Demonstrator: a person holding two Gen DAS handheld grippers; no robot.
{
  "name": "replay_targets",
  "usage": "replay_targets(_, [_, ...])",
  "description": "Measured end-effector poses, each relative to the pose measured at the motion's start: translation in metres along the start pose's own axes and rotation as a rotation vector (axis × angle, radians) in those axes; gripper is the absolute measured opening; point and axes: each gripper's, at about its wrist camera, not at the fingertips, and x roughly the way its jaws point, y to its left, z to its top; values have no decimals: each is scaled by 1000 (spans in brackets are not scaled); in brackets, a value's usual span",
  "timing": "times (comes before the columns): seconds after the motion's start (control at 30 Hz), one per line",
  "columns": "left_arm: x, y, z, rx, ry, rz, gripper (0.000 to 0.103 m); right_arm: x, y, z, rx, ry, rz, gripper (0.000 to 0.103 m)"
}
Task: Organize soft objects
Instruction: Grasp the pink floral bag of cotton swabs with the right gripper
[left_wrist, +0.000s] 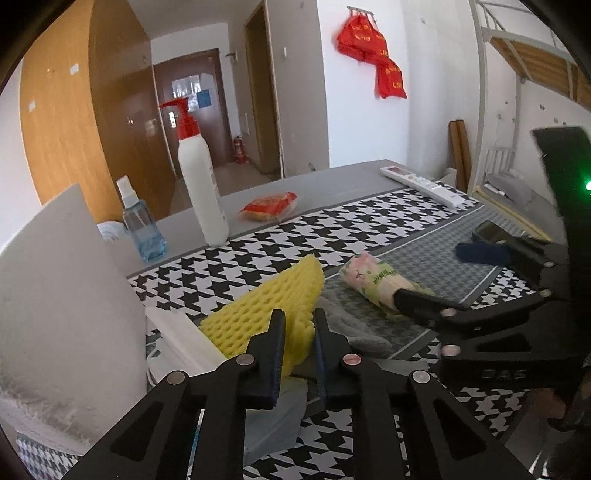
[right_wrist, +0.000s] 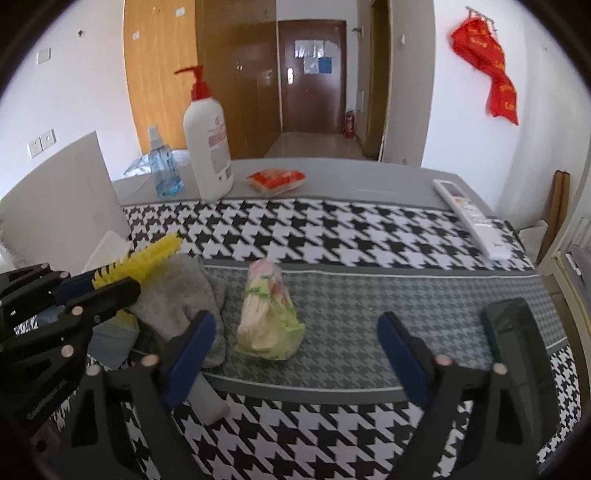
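Right now the step in hand looks like gathering soft items into one pile at the left of the bench (right_wrist: 332, 173). L gripper (left_wrist: 299, 328) has its fingers clamped on the yellow sponge (left_wrist: 273, 306), held tilted, edge-up, just above the stack: grey cloth (right_wrist: 181, 291), a white folded thing w/ a blue item under it (can't tell what they are). In the right wrist view the sponge shows edge-on btw the L fingers, touching or nearly touching the cloth; can't tell which.

R gripper (right_wrist: 299, 347) has fingers wide apart, nothing btw them. Tissue pack (right_wrist: 267, 314) (pink/green floral wrap, crumpled) lies on the grey-check band of the mat (right_wrist: 351, 232), ahead of the R fingers and closer to the left finger (right_wrist: 192, 343) than the right one. In the left wrist view one R fingertip looks to be touching the pack's near end, so prob. at its level, but contact isn't certain.

Next move, as I judge it: L lowers and releases the sponge onto the pile; R shifts a bit left to centre the pack, pushes fwd so it sits btw the pads, then closes gently. Wrap is slippery and squashy, so it may slide out or buckle. Dark phone-like slab (right_wrist: 524, 354) near the R finger: keep off it.
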Motion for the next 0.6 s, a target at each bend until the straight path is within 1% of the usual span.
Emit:
replay_targets(0.2, [0, 2, 0, -14, 0, -15, 16, 8, 5, 3, -22, 29, 3, 83])
replay_targets(0.27, [0, 2, -1, -16, -1, -17, 15, 14, 6, 3, -24, 59, 5, 73])
replay_targets(0.33, [-1, 3, -1, -19, -2, -20, 15, 20, 6, 4, -16, 84, 5, 67])
replay_targets(0.43, [0, 4, 0, -19, -1, -28, 14, 24, 5, 4, -7, 99, 7, 66])
replay_targets(0.47, [0, 4, 0, -21, -1, -33, 14, 25, 5, 4, -8, 102, 11, 65])
replay_targets(0.5, [0, 4, -1, -23, -1, -38, 14, 26, 5, 4, -9, 107, 15, 62])
replay_targets(0.6, [-1, 6, -1, -27, -6, -40, 14, 33, 7, 4, -13, 133, 20, 47])
